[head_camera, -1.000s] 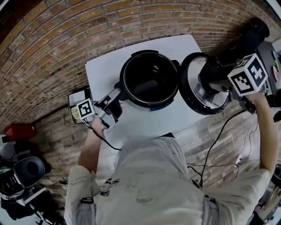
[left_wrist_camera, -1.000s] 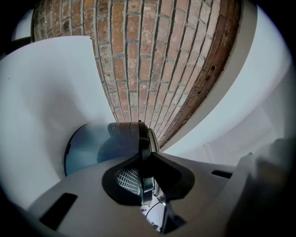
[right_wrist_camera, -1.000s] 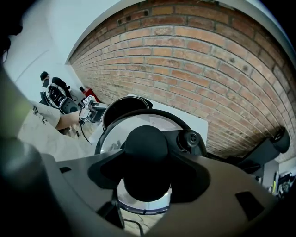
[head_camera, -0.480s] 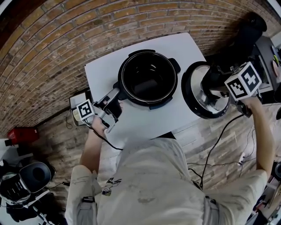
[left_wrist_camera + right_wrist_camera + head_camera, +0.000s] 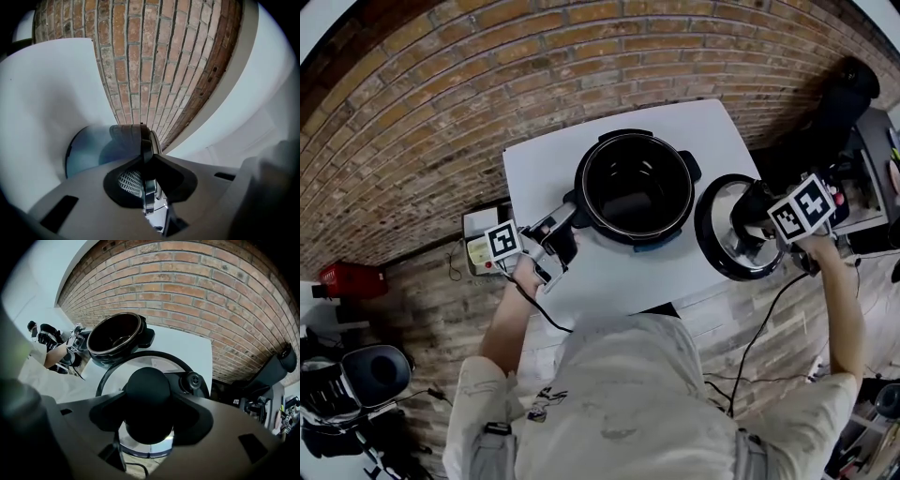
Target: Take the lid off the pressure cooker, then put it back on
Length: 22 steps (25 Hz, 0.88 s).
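No legible text anywhere, only black-and-white square markers on the cubes of left gripper (image 5: pixel 566 216) and right gripper (image 5: pixel 754 212)

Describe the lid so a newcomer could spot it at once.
On the white table by the brick wall stands an open black pot. Right of it, at the table's edge, the right gripper holds the lid by its knob: a silver disc with a black rim, unlike the deep, dark pot.
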{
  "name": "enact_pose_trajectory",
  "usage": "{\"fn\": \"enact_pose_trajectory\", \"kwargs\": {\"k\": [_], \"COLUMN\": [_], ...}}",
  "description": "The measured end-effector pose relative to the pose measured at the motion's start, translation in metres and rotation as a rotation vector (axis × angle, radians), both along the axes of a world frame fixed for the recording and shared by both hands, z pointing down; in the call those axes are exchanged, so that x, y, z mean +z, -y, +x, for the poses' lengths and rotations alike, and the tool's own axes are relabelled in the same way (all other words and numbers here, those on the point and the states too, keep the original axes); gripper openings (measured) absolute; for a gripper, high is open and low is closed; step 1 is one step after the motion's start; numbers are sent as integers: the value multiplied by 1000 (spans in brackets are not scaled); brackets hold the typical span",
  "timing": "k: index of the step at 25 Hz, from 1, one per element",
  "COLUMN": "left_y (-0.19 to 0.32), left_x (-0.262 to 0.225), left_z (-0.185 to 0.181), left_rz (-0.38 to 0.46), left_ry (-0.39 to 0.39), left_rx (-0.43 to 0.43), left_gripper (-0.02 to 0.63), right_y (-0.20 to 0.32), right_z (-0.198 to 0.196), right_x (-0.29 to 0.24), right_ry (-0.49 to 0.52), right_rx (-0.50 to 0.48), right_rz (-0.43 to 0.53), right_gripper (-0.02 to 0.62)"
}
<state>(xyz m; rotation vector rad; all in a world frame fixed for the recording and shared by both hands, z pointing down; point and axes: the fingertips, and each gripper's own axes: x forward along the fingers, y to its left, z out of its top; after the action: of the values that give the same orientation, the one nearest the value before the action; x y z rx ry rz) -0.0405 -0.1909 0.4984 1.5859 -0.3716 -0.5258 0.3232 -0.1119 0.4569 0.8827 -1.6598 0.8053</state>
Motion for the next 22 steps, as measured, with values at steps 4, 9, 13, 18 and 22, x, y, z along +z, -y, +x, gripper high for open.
{"fn": "enact_pose_trajectory", "kwargs": {"k": [4,9,13,18,22], "left_y": [1,2,1,-1,0], "left_x": [-1,0,0,0,0], "left_z": [1,0,0,0,0], "left_rz": [1,0,-8,-16,-14], "left_ry": [-9,-10,-20,-27,-28], "left_rx": [-3,-9,-12,-14,-20], "left_gripper": [69,69,69,69,69], "right_y": [0,1,0,1,1], "right_z": [2,0,2,-3,-2], "right_x": [20,47,70,93,110], "right_ry": [-4,-13,-49,-62,-78], "right_rx": [12,20,23,16,19], "right_rz": [-4,-16,-10,-14,-22], "right_gripper": [293,293,293,293,293]}}
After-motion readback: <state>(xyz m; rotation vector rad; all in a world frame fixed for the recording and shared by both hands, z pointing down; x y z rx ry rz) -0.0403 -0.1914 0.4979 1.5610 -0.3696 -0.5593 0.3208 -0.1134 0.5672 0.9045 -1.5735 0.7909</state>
